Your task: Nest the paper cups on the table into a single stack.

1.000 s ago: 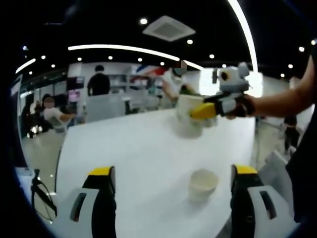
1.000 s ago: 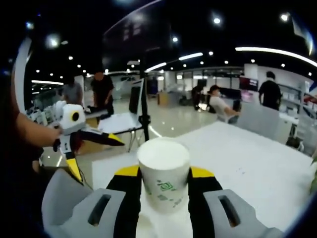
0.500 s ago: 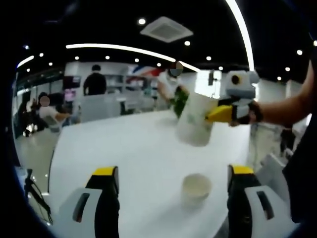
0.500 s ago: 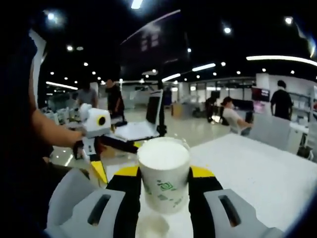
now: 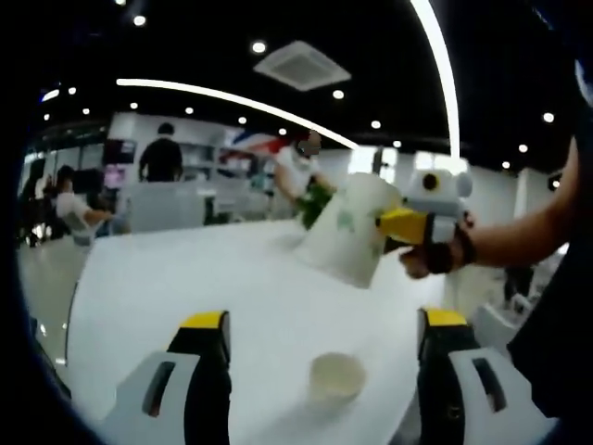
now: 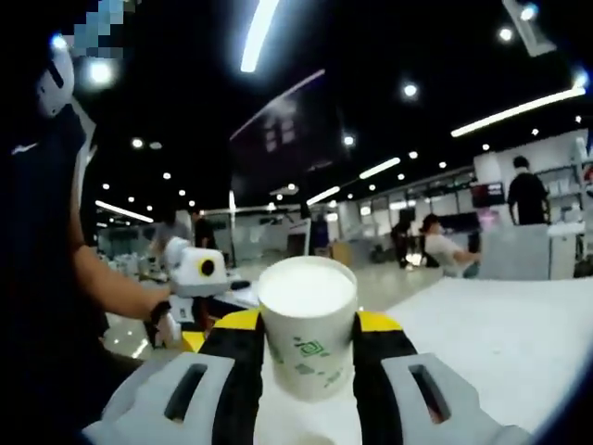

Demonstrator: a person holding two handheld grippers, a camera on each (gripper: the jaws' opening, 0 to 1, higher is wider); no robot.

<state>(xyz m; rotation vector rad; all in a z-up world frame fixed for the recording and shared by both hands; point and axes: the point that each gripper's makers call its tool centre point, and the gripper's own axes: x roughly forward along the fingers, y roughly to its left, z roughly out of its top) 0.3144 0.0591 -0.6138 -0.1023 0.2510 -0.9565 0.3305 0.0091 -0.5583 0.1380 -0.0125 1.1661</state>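
Misalignment looked like the main risk: the held cup (image 5: 345, 236) rode tilted in the air above the table (image 5: 148, 297), off to one side of the loose cup (image 5: 335, 378), so a descent without levelling could have caught a rim and tipped the loose cup or crushed thin paper. Squeezing harder to correct would, I judged, dent the wall.

Nearest in the left gripper view, the left gripper (image 5: 320, 371) stood spread wide and grasping nothing, its jaws flanking the loose cup, which sat upright on the table with mouth open. Farther off, the right gripper (image 5: 398, 222) came in from the right. In the right gripper view, the right gripper (image 6: 306, 357) was clenched on that held cup (image 6: 307, 324).

Counted: two paper cups, two grippers, one table. Several people (image 5: 163, 159) showed far behind.
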